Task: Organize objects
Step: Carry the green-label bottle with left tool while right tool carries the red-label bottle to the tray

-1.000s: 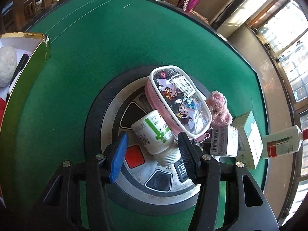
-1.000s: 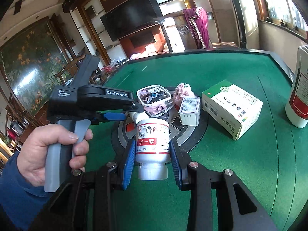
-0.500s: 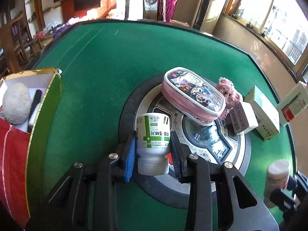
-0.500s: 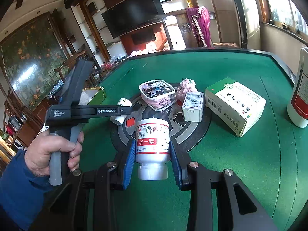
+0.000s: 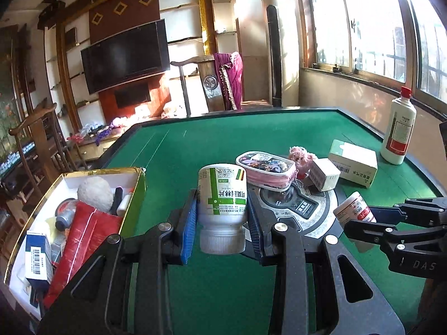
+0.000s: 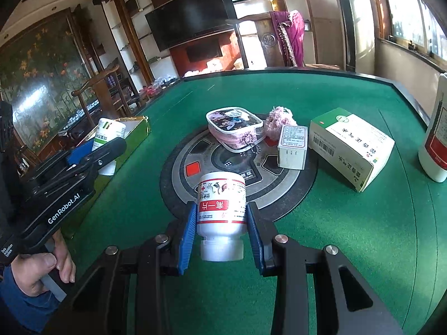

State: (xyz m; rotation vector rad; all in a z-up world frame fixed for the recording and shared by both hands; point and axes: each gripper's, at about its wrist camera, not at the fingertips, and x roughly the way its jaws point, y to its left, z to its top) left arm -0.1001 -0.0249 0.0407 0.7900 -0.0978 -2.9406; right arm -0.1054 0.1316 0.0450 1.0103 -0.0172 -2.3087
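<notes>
My left gripper point(image 5: 222, 217) is shut on a white pill bottle with a green label point(image 5: 222, 195), held cap toward the camera above the green felt, just right of the gold-edged box point(image 5: 134, 192). My right gripper point(image 6: 220, 220) is shut on a white pill bottle with a red label point(image 6: 221, 206), held over the near rim of the round centre panel point(image 6: 279, 187). The left gripper with its bottle point(image 6: 107, 134) shows at the left of the right wrist view, beside the box point(image 6: 138, 127). The red-label bottle point(image 5: 353, 210) shows at the right of the left wrist view.
The box holds a pale ball point(image 5: 95, 192), a red packet point(image 5: 86, 229) and a blue-and-white carton point(image 5: 37, 254). On the centre panel lie a pink pouch point(image 6: 234, 128), a pink plush point(image 6: 279, 120) and a small carton point(image 6: 292, 146). A green-and-white box point(image 6: 352, 145) and a tall white bottle point(image 5: 398, 131) stand to the right.
My left gripper closed on the green-label bottle, lifted it off the centre panel and carried it left beside the box. My right gripper kept its red-label bottle, nearly still.
</notes>
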